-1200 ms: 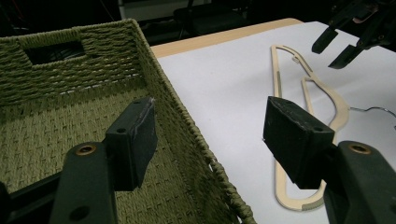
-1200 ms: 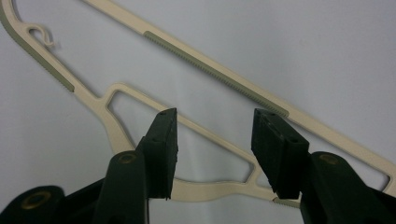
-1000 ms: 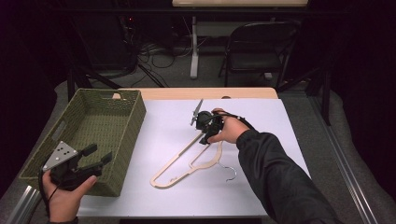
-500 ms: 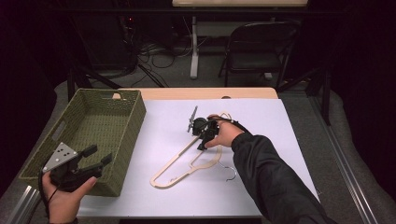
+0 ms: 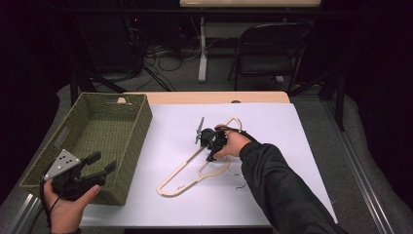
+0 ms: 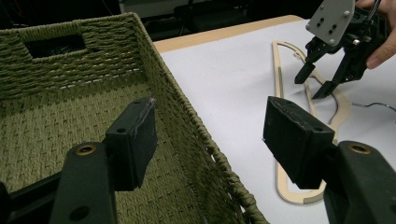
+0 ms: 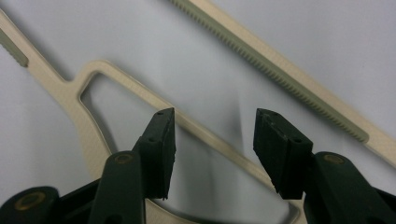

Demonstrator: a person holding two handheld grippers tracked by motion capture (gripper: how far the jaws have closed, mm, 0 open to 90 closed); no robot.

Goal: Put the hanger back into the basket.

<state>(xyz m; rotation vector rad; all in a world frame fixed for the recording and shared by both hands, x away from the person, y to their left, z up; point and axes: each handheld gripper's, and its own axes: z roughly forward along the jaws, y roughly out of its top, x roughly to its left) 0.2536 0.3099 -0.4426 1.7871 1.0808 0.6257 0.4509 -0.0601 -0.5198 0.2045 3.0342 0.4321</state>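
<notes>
- while the right gripper (image 5: 210, 150) hangs low over the bench (image 5: 302, 146), its jaws have just been opening and stand wide apart, pads pressing on nothing.
- between those jaws, in the right gripper view, one thin bar of the wooden hanger (image 7: 224, 135) runs slantwise across the gap, with neither pad (image 7: 161, 140) touching it.
- that hanger (image 5: 187, 170) lies flat on the white sheet near the middle of the bench, its long frame slanting from near the front up toward the far side, right of the basket.
- a thin wire hook (image 5: 240, 180) shows just beside the hanger's wider end, close to the dark sleeve (image 5: 277, 185).
- from the left gripper view the right gripper (image 6: 322, 79) points down at the hanger (image 6: 285, 65), tips just above the pale wood, grey plate on top.
- over on the near left corner, the left gripper (image 5: 100, 168) sits in the person's left hand (image 5: 68, 209), released, jaws wide with nothing between them.
- its jaws straddle the near right wall of the woven green basket (image 5: 136, 126): in its own view one pad (image 6: 133, 140) hangs over the basket's inside, the other over the white sheet.
- the basket (image 6: 187, 116) stands on the left side of the bench, well apart from the hanger.
</notes>
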